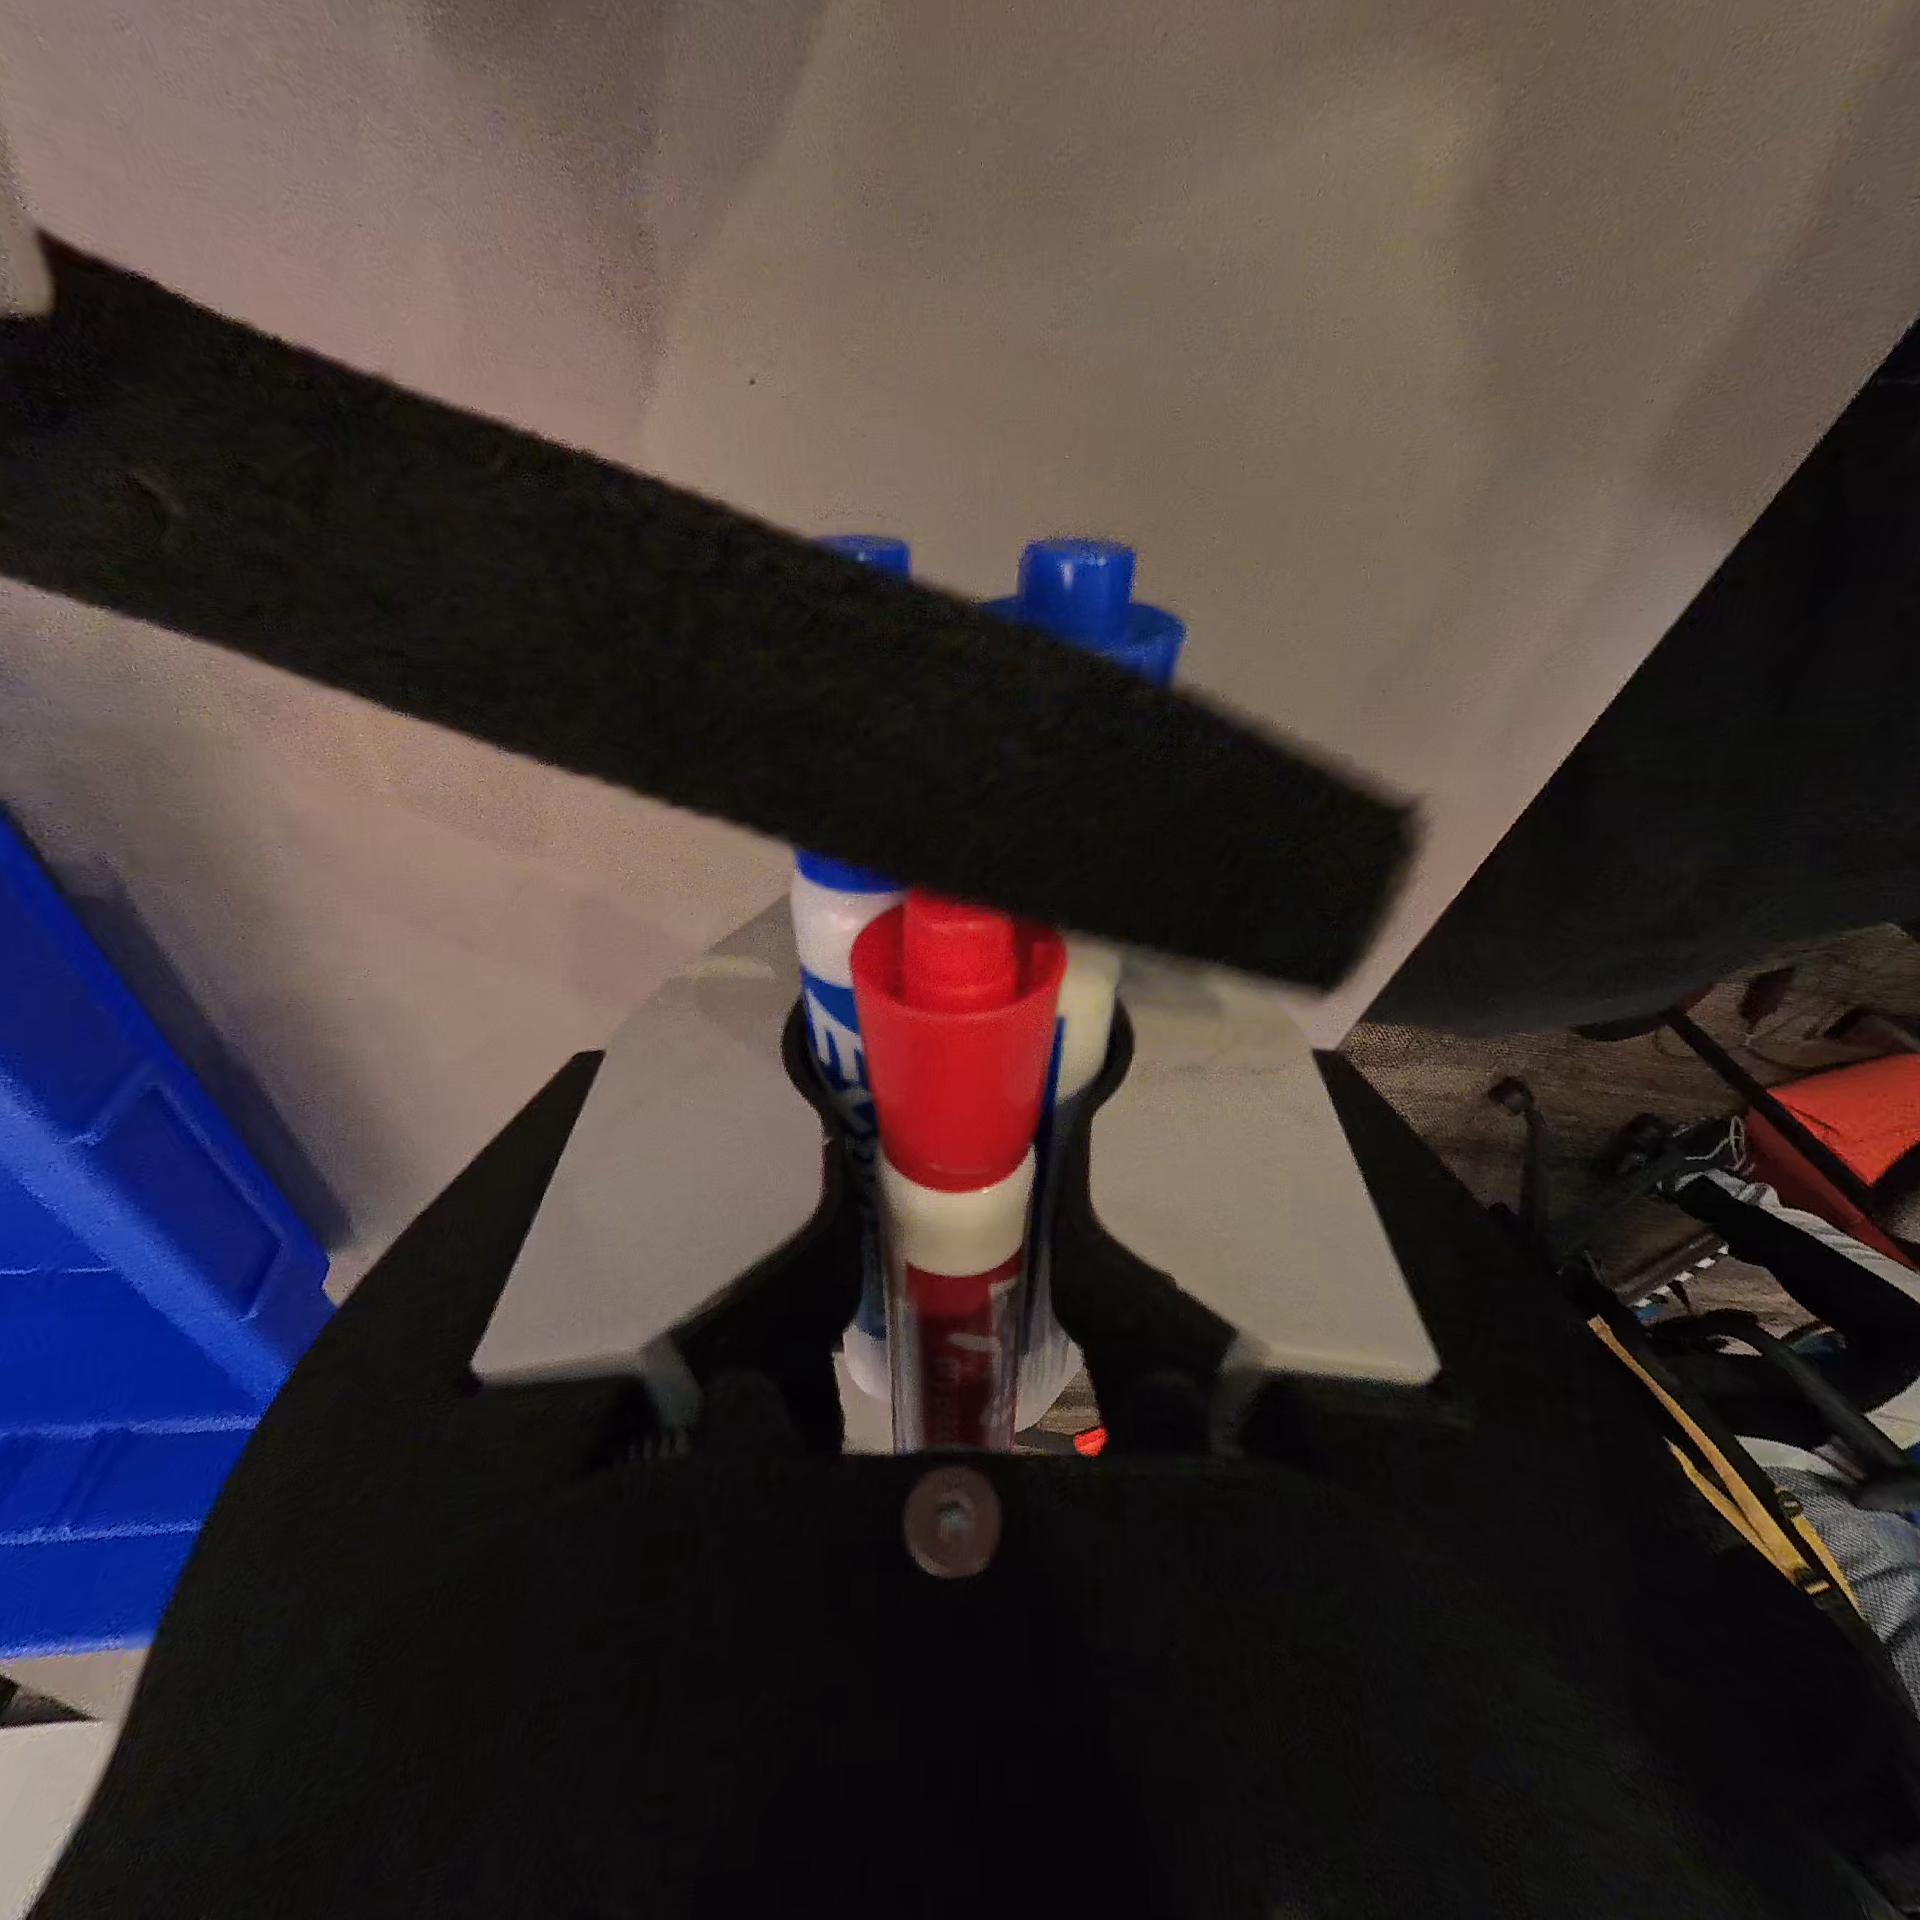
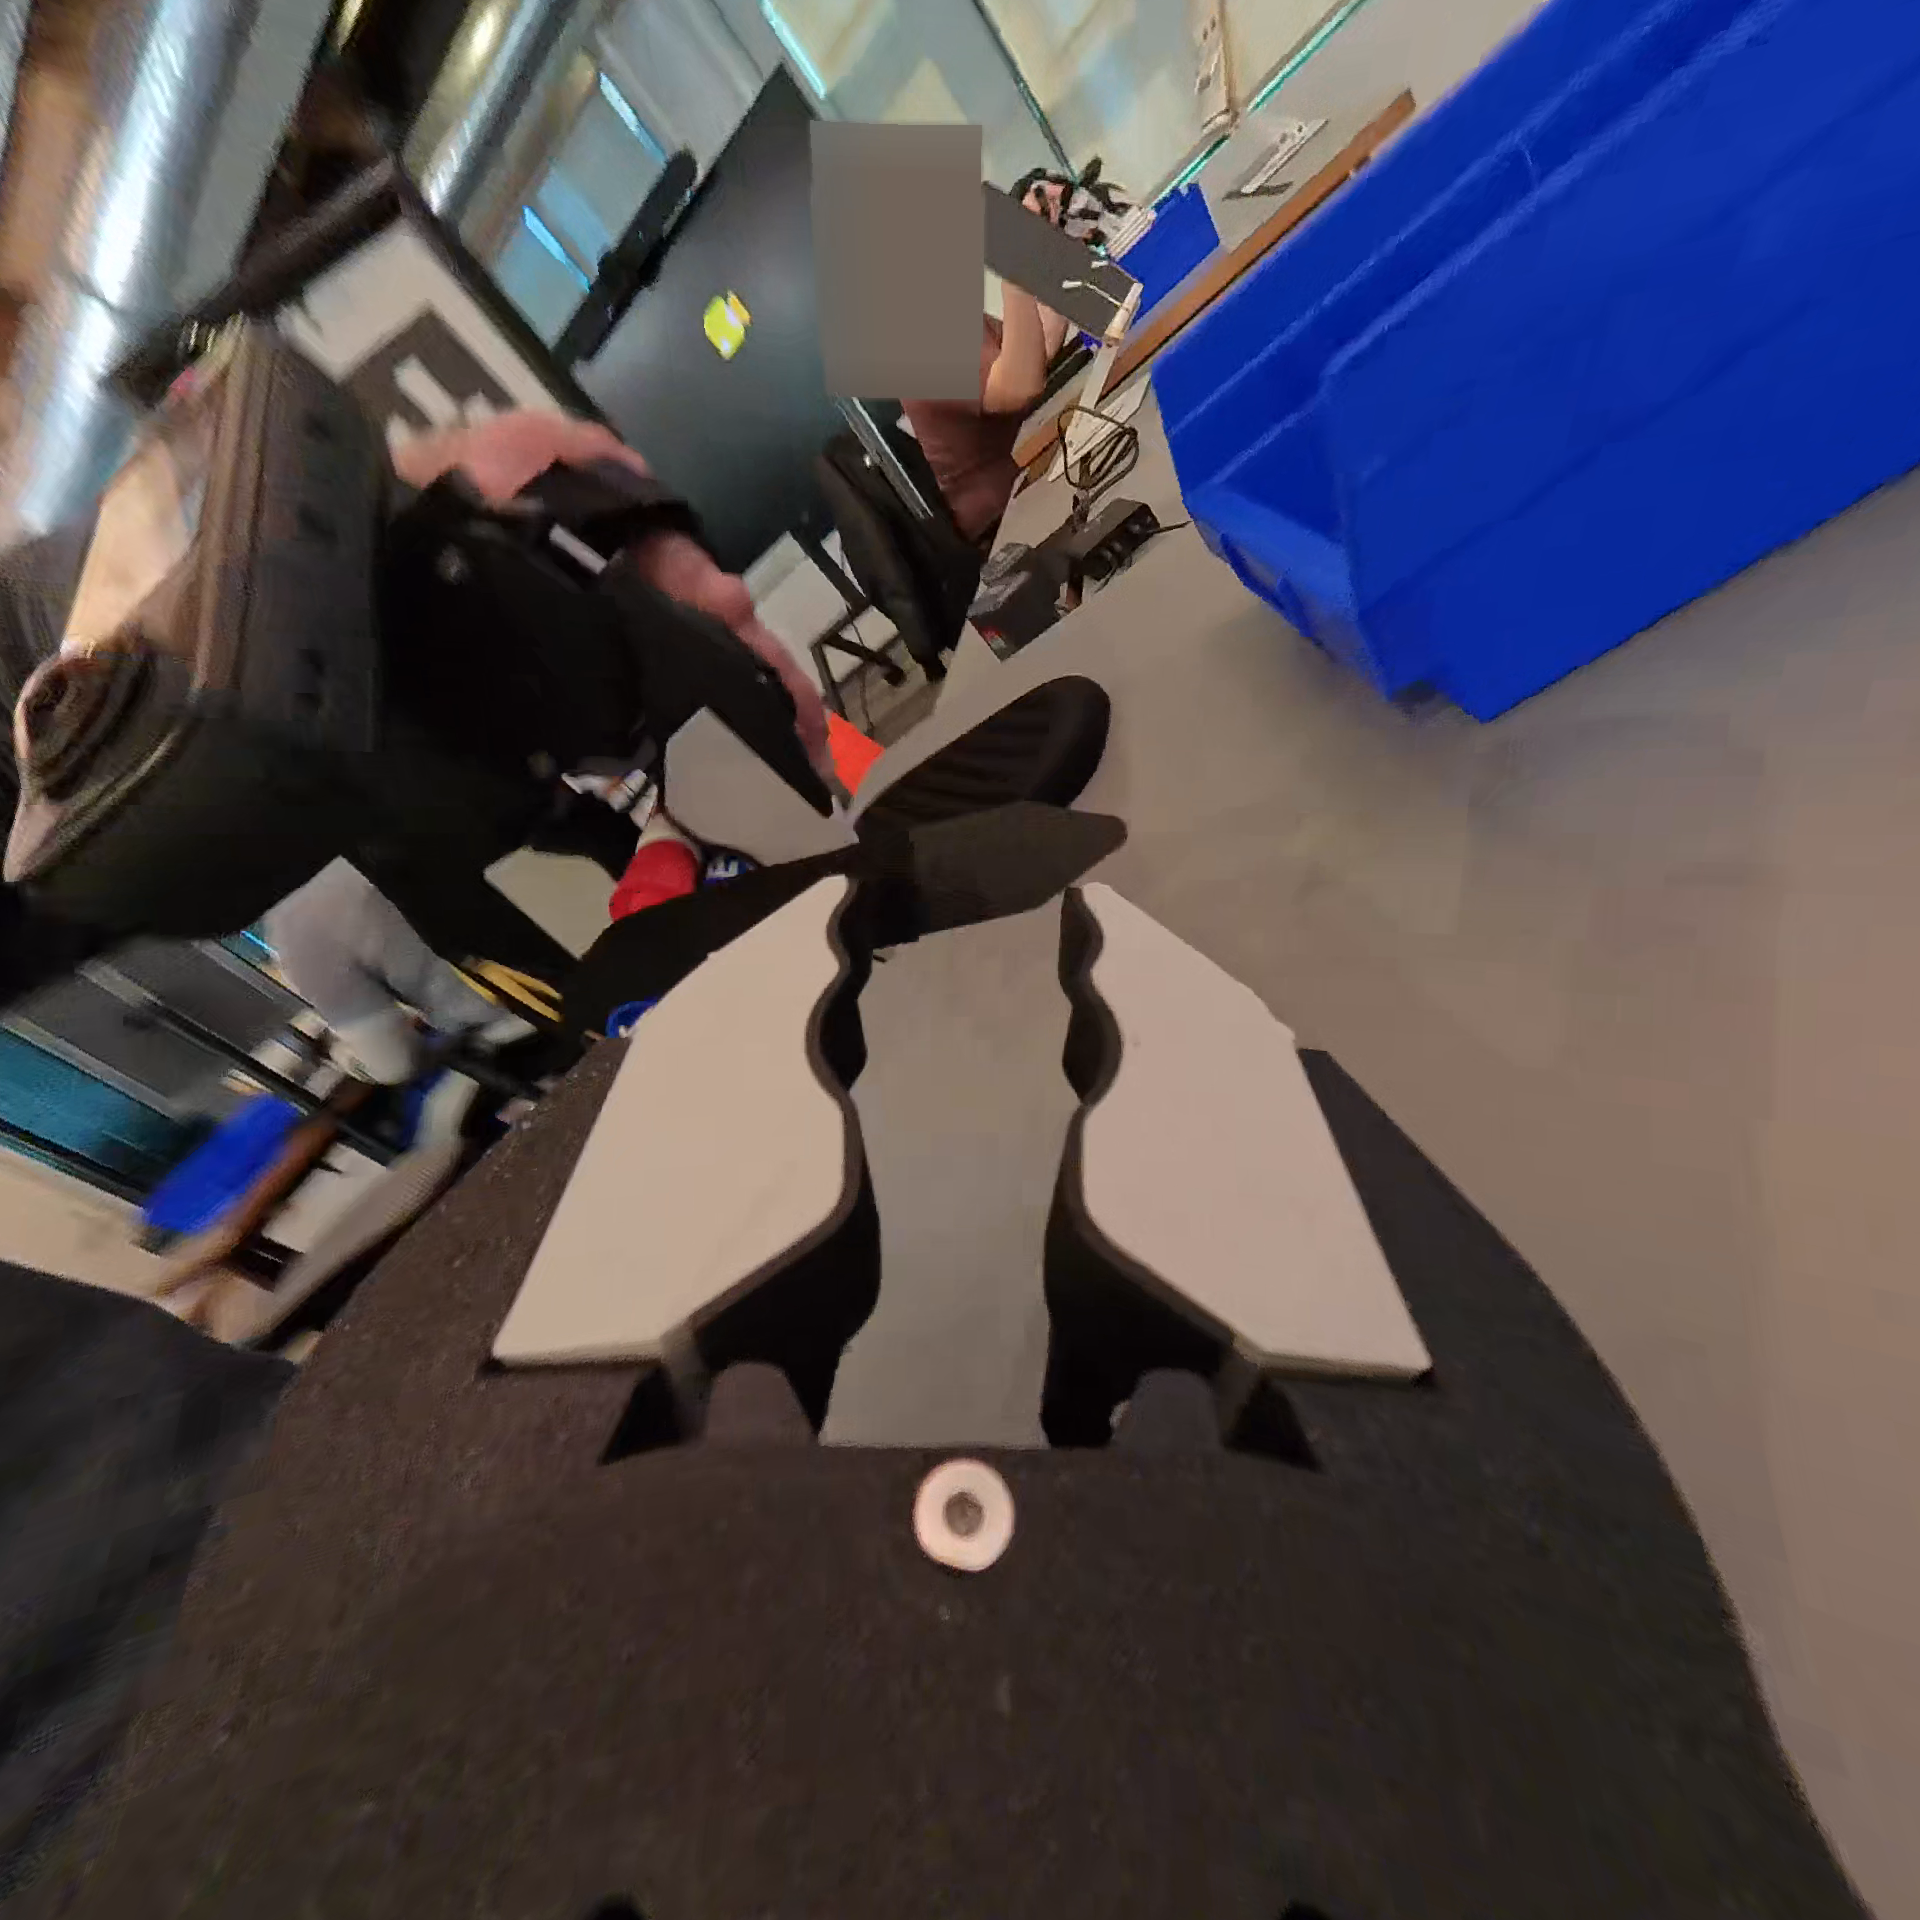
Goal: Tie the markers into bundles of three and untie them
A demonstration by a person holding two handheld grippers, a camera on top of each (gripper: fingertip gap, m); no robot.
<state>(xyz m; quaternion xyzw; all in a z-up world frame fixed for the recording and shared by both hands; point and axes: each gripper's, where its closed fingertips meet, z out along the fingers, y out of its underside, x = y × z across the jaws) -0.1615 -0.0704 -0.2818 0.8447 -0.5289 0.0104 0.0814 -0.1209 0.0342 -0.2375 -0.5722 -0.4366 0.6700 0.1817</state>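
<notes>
While your left gripper (image 1: pixel 961 1049) is clamped on the three markers (image 1: pixel 951 1081), two blue and one red, held off the table (image 2: pixel 1455 935), the strap (image 1: pixel 623 623) hangs loose across their caps. Your right gripper (image 2: pixel 961 904) is parted, holding nothing, just beside the strap's tail. Likely failure: a shallow bite on that floppy tail slips, or pulling sideways skews the markers in the left's grip.

A blue bin (image 2: pixel 1538 343) sits on the grey table (image 2: pixel 1455 935) at two o'clock. A seated person (image 2: pixel 966 447) is at twelve, beside a black screen (image 2: pixel 717 343).
</notes>
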